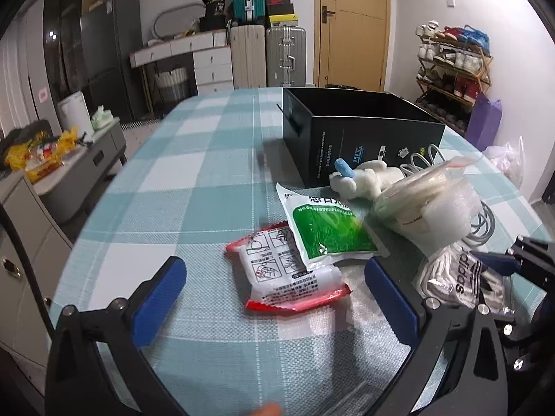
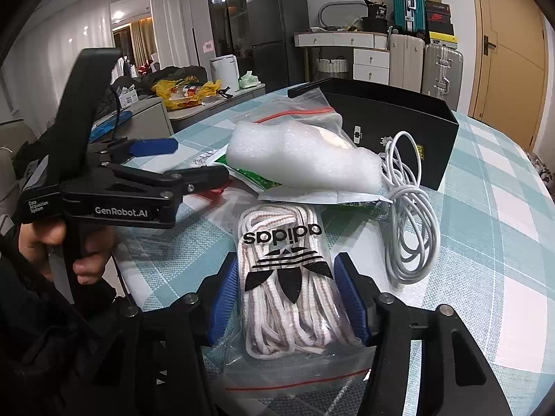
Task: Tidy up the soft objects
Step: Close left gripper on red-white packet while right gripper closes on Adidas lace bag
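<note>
Laces bag (image 2: pixel 284 277) between right tool (image 2: pixel 288 298) pads.

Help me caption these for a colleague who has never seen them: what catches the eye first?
The clear bag of white laces with the adidas logo dominates, lying between the right gripper's blue pads at the table's near edge. Behind it lie a white foam wad and a coiled white cable, before a black box.
</note>
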`<control>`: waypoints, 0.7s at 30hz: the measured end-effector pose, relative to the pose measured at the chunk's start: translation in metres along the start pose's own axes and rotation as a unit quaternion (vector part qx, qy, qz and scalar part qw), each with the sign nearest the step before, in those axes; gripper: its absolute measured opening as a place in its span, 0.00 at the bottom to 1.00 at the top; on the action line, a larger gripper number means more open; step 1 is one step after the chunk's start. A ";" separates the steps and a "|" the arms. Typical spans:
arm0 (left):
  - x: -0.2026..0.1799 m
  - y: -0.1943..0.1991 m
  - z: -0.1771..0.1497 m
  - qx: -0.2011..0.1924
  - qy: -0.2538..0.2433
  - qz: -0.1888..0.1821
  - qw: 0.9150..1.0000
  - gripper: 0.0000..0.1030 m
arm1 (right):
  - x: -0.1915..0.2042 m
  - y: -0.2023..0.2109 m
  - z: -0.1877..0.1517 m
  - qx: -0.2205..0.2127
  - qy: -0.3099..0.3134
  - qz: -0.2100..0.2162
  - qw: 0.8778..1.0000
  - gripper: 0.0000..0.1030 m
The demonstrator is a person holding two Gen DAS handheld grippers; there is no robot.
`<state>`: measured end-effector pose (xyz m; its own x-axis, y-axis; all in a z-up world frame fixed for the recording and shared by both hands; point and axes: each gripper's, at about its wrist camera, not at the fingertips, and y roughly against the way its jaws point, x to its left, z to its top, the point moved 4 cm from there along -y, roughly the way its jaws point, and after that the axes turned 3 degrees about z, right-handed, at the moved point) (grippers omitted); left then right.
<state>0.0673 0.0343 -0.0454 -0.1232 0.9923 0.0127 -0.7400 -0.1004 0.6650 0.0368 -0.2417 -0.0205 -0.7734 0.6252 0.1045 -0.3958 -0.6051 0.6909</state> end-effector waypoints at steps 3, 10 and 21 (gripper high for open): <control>0.001 -0.003 -0.001 0.007 0.004 -0.005 1.000 1.00 | -0.001 0.002 -0.001 -0.002 0.004 -0.001 1.000 0.52; -0.001 -0.006 -0.002 0.010 0.004 0.000 1.000 0.94 | 0.001 0.005 -0.002 -0.008 0.009 -0.002 1.000 0.46; -0.012 -0.003 -0.009 0.014 -0.008 -0.033 0.999 0.58 | 0.000 0.007 -0.003 -0.015 0.010 -0.003 1.000 0.44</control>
<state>0.0655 0.0226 -0.0541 -0.0636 0.9978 -0.0200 -0.7278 -0.0326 0.6850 0.0324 -0.2481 -0.0178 -0.7807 0.6190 0.0859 -0.4144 -0.6157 0.6702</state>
